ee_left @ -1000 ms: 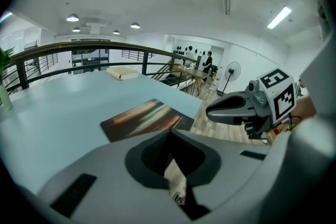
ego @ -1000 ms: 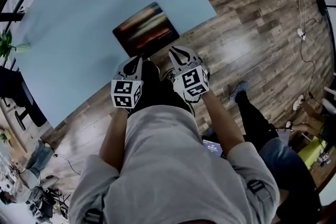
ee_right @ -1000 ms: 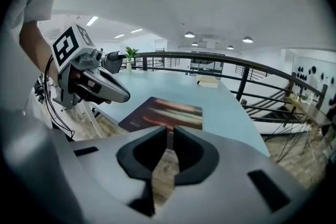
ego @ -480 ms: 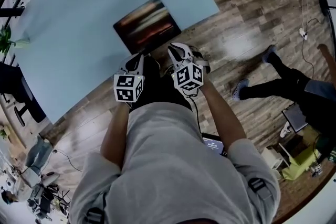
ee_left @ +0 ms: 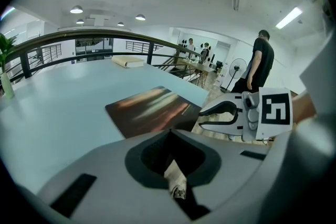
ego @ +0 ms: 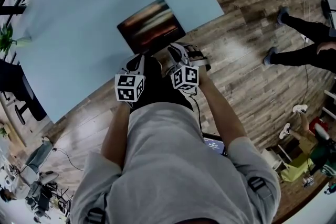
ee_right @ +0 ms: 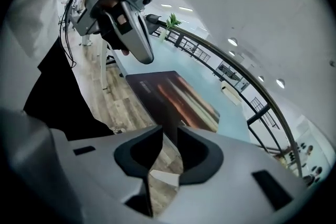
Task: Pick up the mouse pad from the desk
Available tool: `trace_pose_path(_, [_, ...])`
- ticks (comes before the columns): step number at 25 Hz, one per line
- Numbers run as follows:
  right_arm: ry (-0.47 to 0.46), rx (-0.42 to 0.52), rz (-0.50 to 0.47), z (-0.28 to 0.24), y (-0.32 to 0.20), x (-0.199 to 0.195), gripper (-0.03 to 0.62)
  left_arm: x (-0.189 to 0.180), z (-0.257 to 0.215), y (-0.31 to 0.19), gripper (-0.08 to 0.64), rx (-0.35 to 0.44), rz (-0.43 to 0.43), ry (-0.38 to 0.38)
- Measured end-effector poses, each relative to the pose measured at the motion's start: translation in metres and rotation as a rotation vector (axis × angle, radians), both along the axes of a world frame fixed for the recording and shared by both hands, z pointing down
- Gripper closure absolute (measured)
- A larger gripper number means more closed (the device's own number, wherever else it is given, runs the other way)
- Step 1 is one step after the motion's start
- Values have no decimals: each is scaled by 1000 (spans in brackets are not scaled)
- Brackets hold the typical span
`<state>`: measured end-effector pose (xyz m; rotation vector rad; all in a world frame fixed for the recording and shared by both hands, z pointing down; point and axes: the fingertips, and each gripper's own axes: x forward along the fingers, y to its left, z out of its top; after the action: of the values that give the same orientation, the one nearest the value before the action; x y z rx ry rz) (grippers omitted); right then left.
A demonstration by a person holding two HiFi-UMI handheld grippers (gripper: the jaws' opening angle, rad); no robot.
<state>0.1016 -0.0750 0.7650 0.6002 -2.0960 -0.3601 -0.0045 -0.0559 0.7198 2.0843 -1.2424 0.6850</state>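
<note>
Mouse pad [ego: 151,25] flat on desk [ego: 68,34] by near edge, long axis along that edge, left claw [ego: 137,60] and right claw [ego: 177,51] just short, bystander [ego: 307,42] well aside, left gripper view, left claw pressed together, right gripper view, right claw spread, just been opening, empty

No word, number or brand can be read anywhere from here: the left marker cube [ego: 129,87] and the right marker cube [ego: 185,76] carry only black-and-white square patterns, and the small pale print near one corner of the mouse pad [ee_right: 184,94] is too tiny to make out.
</note>
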Motion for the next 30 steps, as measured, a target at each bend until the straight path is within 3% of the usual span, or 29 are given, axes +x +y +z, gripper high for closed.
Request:
trace_pose_path(7, [94, 76, -67, 10, 1, -10, 476, -7, 0, -1, 548, -1, -10, 6])
trace_pose_path(23, [160, 110, -119, 21, 1, -18, 462, -14, 3, -5, 548, -15, -11, 8])
trace_pose_path(30, [89, 85, -100, 16, 1, -20, 496, -13, 3, -12, 548, -18, -2, 6])
